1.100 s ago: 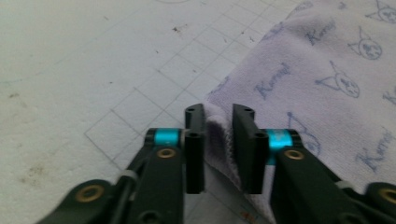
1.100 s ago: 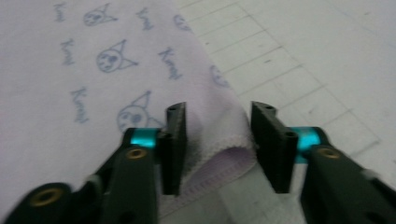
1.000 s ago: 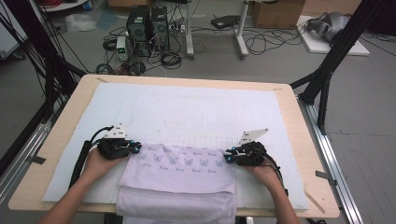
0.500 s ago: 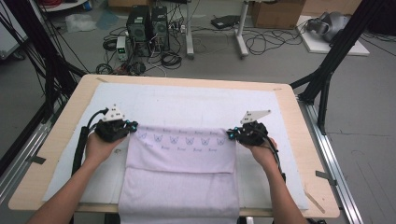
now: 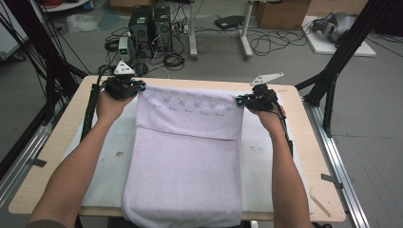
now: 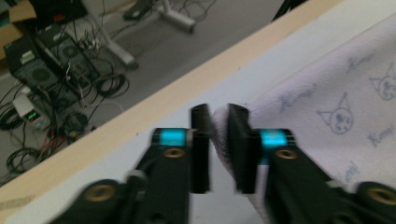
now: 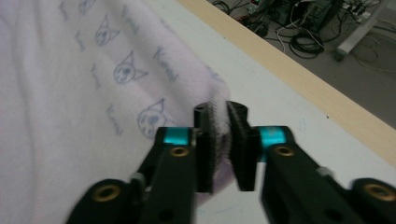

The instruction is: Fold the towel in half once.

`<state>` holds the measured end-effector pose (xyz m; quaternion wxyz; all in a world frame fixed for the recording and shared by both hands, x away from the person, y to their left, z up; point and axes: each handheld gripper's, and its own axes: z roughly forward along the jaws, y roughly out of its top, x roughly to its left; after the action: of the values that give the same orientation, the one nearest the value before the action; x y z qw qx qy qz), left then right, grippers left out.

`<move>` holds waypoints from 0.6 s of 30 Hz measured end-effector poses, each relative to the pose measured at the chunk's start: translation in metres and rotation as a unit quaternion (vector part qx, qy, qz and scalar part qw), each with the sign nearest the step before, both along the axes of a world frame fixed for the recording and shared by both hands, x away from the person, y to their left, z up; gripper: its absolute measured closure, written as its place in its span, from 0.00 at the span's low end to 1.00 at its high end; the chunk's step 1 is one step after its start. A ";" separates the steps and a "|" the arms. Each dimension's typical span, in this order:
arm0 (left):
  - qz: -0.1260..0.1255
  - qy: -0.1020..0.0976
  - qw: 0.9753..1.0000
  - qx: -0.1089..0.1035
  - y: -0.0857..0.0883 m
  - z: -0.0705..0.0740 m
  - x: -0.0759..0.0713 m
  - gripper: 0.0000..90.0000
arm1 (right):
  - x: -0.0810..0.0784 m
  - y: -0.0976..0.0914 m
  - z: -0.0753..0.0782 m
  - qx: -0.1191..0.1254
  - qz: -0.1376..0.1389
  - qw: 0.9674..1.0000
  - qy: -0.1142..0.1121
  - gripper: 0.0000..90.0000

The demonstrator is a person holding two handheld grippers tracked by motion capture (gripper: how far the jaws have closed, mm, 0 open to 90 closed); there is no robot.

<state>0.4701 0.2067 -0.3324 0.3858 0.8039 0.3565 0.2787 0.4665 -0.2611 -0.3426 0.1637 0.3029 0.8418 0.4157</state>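
High view: a pale lilac towel (image 5: pixel 185 156) is seen spread down the middle of the frame on a white mat (image 5: pixel 111 156) that covers a wooden table (image 5: pixel 62 142). Its far edge, printed with small cat faces, is stretched across the upper middle of the picture; its near end hangs over the table's bottom edge. A fold line is seen about a third of the way down. The left gripper (image 5: pixel 138 86) is found at the upper left, on the towel's far left corner; the right gripper (image 5: pixel 239 100) at the upper right, on the far right corner. Both forearms come in from the bottom edge. Computer towers (image 5: pixel 151 23) and cables are seen on the floor at the top.

Left gripper view: the towel's corner (image 6: pixel 219 130) is seen between the two black jaws at the centre – the jaws have just been opening, a gap shows beside the left pad, the cloth lies against the right one. The printed cloth fills the right side; the table edge runs diagonally across the upper left.

Right gripper view: the other corner (image 7: pixel 218 126) stands between the jaws at the centre – these too have just been opening, with a gap beside the right pad. The cloth fills the left of the frame.
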 end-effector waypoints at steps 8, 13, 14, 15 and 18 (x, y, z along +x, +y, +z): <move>-0.021 0.040 0.998 -0.046 0.028 -0.043 -0.019 0.69 | -0.016 -0.008 -0.042 0.002 -0.011 0.999 0.048 0.56; -0.047 0.048 0.996 -0.056 0.032 -0.059 -0.037 0.68 | -0.034 -0.006 -0.056 0.000 0.000 0.999 0.050 0.55; -0.052 0.050 0.996 -0.055 0.032 -0.061 -0.040 0.68 | -0.037 -0.004 -0.058 0.001 0.002 0.999 0.049 0.55; -0.057 0.051 0.995 -0.059 0.032 -0.064 -0.043 0.68 | -0.040 -0.003 -0.059 0.002 0.008 0.999 0.049 0.55; -0.077 0.070 0.992 -0.064 0.032 -0.073 -0.049 0.70 | -0.048 0.002 -0.063 0.002 0.020 0.999 0.048 0.57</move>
<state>0.4213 0.2382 -0.4051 0.4312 0.8201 0.3369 0.1675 0.4183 -0.2596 -0.4057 0.1140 0.3059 0.8538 0.4055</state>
